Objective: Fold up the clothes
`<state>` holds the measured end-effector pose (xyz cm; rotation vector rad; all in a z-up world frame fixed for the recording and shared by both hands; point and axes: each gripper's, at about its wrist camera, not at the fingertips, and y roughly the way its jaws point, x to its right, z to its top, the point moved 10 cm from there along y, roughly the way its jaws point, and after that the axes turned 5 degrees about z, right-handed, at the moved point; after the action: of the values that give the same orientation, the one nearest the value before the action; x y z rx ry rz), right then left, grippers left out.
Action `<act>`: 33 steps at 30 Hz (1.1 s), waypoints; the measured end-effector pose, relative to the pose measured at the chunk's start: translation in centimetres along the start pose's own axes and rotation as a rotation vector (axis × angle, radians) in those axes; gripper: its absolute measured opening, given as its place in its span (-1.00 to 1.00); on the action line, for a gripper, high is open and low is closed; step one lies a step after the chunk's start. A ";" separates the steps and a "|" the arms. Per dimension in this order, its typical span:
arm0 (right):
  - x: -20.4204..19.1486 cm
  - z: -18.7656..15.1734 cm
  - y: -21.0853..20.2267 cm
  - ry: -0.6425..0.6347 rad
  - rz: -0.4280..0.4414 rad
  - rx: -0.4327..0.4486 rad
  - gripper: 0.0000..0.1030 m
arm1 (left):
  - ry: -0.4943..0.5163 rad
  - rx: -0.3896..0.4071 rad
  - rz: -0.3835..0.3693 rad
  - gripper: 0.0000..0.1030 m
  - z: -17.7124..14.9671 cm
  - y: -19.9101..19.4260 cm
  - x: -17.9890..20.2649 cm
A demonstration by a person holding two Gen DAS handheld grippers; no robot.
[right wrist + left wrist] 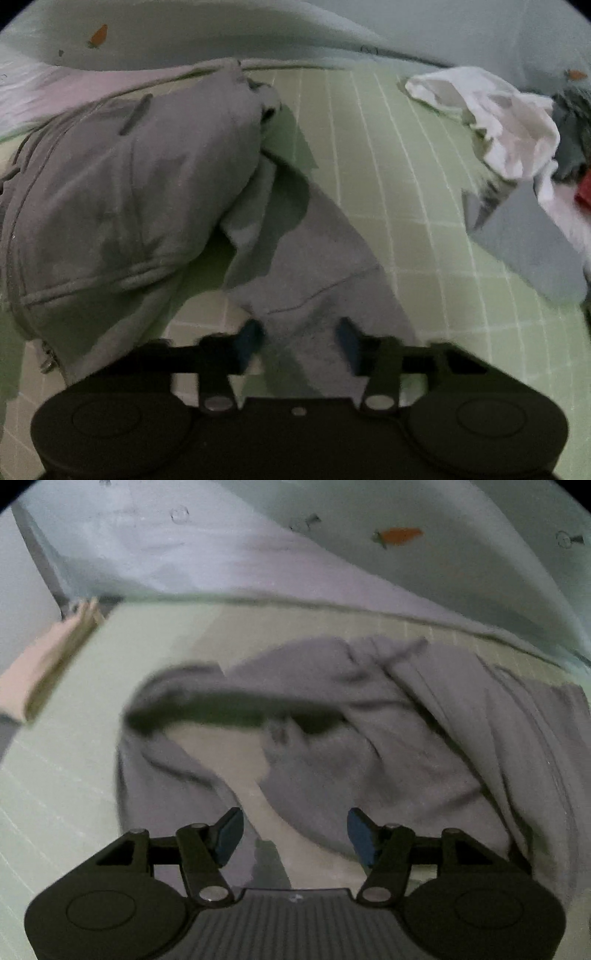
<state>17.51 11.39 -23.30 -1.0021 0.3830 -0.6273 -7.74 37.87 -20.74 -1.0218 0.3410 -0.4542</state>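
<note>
Right wrist: one grey garment (pixel 122 192), one white garment (pixel 509 125).

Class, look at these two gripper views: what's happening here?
A person with two handheld grippers is sorting out a crumpled grey garment on a green gridded mat. The left gripper hangs open above the cloth. The right gripper has grey fabric between its jaws; whether they pinch it is unclear. No neat fold yet.

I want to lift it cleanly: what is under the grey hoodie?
The grey hoodie lies on a green gridded mat, bare all around it. Anything beneath its bunched folds is hidden.
</note>
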 end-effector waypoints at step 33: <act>-5.0 2.4 2.1 0.495 0.577 0.106 -0.70 | -0.037 -0.180 -0.350 0.34 -4.8 0.4 9.5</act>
<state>15.69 17.03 -23.86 -0.5787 1.0222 -0.3542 -1.79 29.65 -24.03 -1.2708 0.1703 -0.7280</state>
